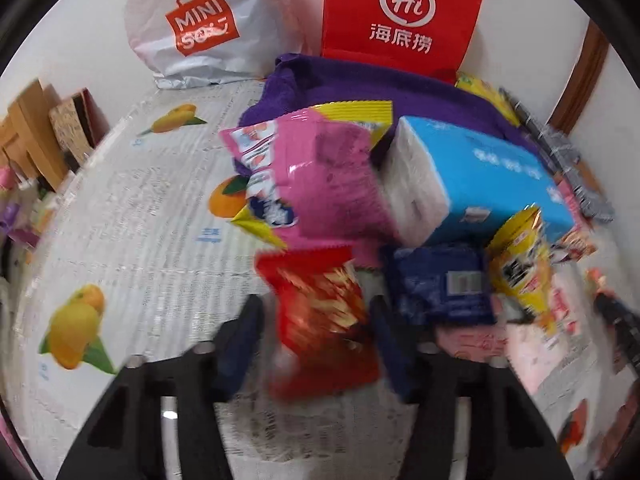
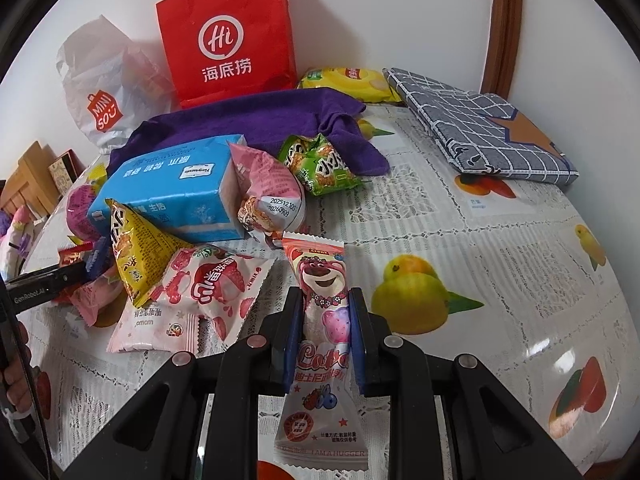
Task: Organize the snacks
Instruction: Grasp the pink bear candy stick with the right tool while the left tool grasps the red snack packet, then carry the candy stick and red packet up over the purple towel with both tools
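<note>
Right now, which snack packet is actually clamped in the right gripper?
The pink bear packet, pinched upright in the right gripper. The strawberry packet and yellow packet lie loose on the table beside it.

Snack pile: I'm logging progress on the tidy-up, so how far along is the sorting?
Early, by the look of it. Nothing visibly sorted yet. In hand: the right gripper is shut on a Lotso candy packet, and the left gripper has a red snack packet between its fingers; blur hides the grip. Left: the heap around the blue tissue pack, including the yellow packet, the strawberry packet and the green packet.
</note>
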The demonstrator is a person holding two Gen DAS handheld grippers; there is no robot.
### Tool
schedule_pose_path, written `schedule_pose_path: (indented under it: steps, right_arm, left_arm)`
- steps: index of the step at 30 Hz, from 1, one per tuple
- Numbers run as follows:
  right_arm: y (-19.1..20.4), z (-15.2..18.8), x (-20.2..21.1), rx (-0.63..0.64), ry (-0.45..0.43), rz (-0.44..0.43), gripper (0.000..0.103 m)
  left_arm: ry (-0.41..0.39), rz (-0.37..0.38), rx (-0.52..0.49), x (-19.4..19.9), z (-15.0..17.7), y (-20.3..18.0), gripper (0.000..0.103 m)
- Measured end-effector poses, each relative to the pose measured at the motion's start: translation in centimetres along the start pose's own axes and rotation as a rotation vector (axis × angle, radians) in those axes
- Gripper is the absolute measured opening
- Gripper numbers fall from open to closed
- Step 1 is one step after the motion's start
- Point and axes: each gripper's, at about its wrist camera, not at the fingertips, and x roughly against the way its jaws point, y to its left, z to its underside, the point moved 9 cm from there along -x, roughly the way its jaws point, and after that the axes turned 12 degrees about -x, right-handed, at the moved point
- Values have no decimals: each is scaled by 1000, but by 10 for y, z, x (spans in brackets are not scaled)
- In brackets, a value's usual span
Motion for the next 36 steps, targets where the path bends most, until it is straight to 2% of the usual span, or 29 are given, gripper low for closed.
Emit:
schedule_pose_path:
  steps: [6, 13, 20, 25, 31, 36]
  right_arm:
    - [1, 0, 11, 0, -19, -7, 22]
    - [7, -4, 34, 10, -58, -28, 22]
    - [23, -17, 62, 22, -92, -90, 22]
    - [43, -39, 77, 56, -128, -117, 22]
    - [74, -77, 89, 111, -184, -159, 22]
    - [90, -119, 84, 112, -203, -177, 22]
  left_arm:
    - [-9, 55, 11, 10, 6, 3, 40]
    - [-47, 71, 11, 36, 9, 1, 40]
    - [-98, 105, 4, 67, -4, -9, 40]
    - [-134, 150, -15, 89, -28, -27, 40]
    - [-176, 195, -51, 105, -72, -46, 40]
    - [-219, 194, -73, 117, -108, -45, 40]
